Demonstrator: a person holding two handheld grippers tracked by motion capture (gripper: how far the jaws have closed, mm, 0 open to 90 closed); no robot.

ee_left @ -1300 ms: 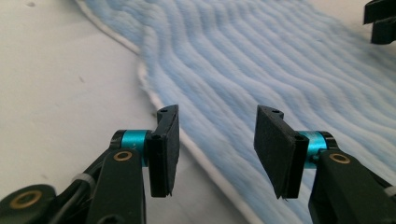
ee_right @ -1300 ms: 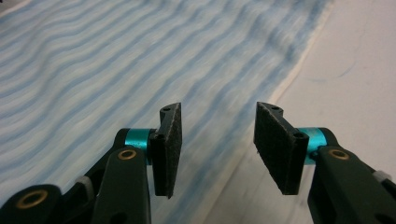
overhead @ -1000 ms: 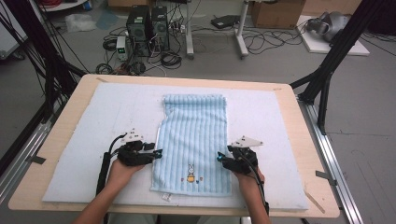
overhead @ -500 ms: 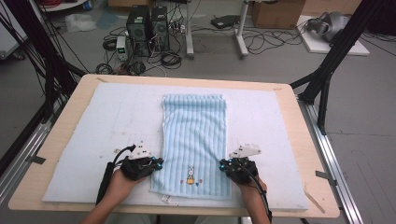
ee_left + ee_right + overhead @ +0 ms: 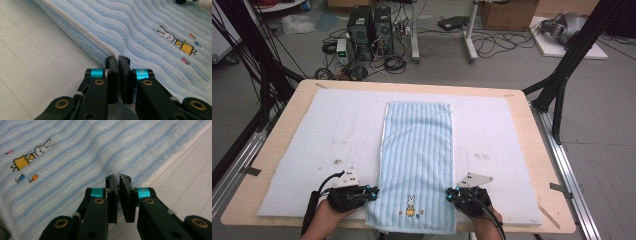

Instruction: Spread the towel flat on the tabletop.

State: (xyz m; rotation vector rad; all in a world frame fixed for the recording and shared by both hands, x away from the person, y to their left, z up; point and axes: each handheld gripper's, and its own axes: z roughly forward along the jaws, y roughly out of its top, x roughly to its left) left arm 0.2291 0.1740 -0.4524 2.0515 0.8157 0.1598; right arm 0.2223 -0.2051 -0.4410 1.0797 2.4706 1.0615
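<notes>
A light blue striped towel (image 5: pixel 417 145) with a small embroidered rabbit (image 5: pixel 411 204) lies lengthwise on the white foam mat (image 5: pixel 327 135). Its near end hangs over the mat's front edge. My left gripper (image 5: pixel 374 191) sits at the towel's left side edge near the rabbit. In the left gripper view the left gripper (image 5: pixel 117 58) is shut, pinching the white hem of the towel (image 5: pixel 140 32). My right gripper (image 5: pixel 449 194) is at the opposite side edge. In the right gripper view the right gripper (image 5: pixel 117 178) has just closed on the border of the towel (image 5: pixel 82 157).
The mat covers most of a wooden table (image 5: pixel 530 150), with bare wood around it. Black frame posts (image 5: pixel 562 75) stand at both sides of the table. Computer towers (image 5: pixel 369 27) and cables lie on the floor beyond the far edge.
Both hands slid toward the table's near edge. Both grippers, open beside the towel a second ago, closed on its side edges. The towel's near end now reaches past the mat's front edge.
</notes>
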